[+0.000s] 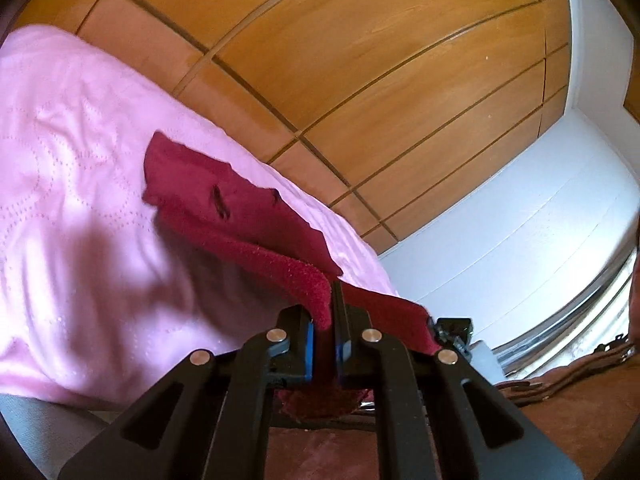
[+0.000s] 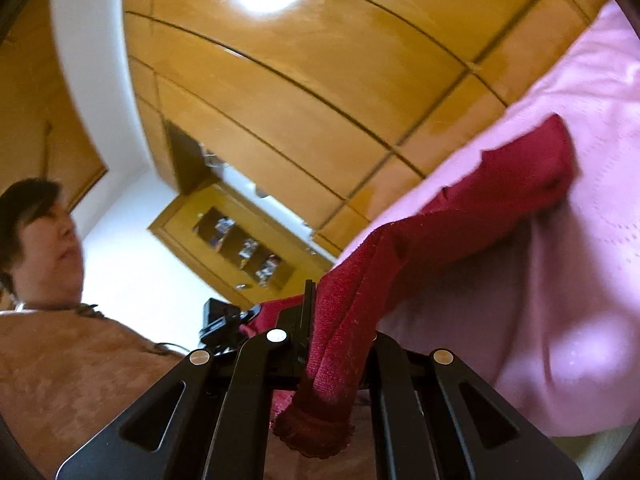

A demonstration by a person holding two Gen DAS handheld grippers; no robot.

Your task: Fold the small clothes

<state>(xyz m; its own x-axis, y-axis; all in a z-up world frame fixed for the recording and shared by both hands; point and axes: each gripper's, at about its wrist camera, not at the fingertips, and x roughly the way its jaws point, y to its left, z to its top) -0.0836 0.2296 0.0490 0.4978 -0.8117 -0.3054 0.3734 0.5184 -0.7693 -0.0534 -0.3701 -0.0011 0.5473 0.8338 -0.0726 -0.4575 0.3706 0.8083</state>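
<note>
Blurring softened the far end of the dark red terry-cloth garment [image 1: 240, 216] lying near the edge of the pink quilted bedspread [image 1: 72, 152]. Left gripper [image 1: 332, 320] and right gripper [image 2: 340, 320] each clamped it; only the right view showed the person's face [image 2: 44, 236].

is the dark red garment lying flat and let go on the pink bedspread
No, the left gripper clamps the dark red garment and lifts it off the pink bedspread.

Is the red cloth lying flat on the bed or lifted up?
Partly lifted. The left gripper and right gripper each pinch an edge of the red cloth, while its far end rests on the pink bedspread.
</note>
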